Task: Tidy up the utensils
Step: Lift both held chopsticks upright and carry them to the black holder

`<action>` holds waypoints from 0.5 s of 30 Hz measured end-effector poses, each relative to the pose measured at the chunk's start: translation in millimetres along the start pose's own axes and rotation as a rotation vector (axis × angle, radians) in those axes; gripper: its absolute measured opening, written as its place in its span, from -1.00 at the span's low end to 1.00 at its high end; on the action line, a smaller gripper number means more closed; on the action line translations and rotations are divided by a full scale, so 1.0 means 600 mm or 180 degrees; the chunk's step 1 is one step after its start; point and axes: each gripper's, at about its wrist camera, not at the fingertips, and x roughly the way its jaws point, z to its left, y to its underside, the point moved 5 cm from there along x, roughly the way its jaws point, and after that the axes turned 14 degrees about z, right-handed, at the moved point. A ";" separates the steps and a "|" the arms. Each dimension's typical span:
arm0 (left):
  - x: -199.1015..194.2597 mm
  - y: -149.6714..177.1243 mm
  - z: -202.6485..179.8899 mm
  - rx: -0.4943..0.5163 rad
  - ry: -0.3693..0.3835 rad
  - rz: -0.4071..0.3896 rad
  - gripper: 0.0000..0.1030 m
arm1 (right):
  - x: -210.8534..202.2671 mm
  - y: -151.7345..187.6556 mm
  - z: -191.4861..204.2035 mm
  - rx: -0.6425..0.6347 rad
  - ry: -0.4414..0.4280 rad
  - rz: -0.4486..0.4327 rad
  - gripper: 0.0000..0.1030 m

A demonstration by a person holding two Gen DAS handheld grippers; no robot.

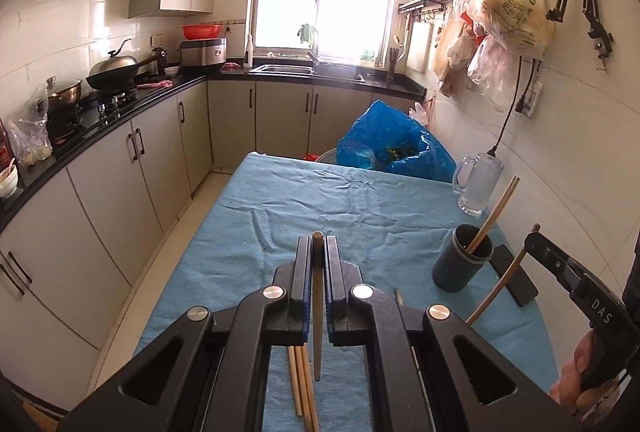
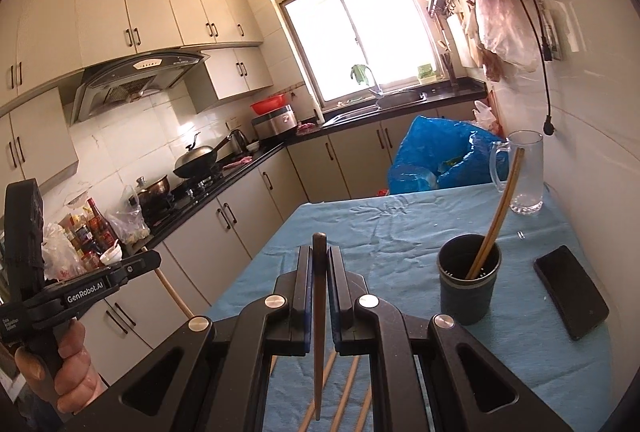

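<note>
My left gripper (image 1: pixel 318 246) is shut on a wooden chopstick (image 1: pixel 317 312) that hangs down between its jaws above the blue tablecloth (image 1: pixel 320 200). My right gripper (image 2: pixel 319 256) is shut on a darker chopstick (image 2: pixel 319 332), also pointing down. A dark cylindrical holder (image 1: pixel 463 258) stands at the right with chopsticks (image 1: pixel 494 216) leaning in it; it also shows in the right wrist view (image 2: pixel 468 288). Loose chopsticks (image 1: pixel 302 388) lie on the cloth below the left gripper, and several more loose chopsticks (image 2: pixel 344 396) lie below the right one.
A glass mug (image 2: pixel 522 172) stands at the table's far right by the wall. A black phone (image 2: pixel 570 298) lies right of the holder. A blue plastic bag (image 1: pixel 394 144) sits beyond the table's far edge. Kitchen counter with stove and wok (image 1: pixel 116 70) runs along the left.
</note>
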 end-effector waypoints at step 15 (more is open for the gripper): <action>0.018 -0.012 -0.040 0.0147 0.0086 0.0140 -0.90 | -0.038 -0.006 -0.068 0.0271 0.0164 -0.0087 -0.85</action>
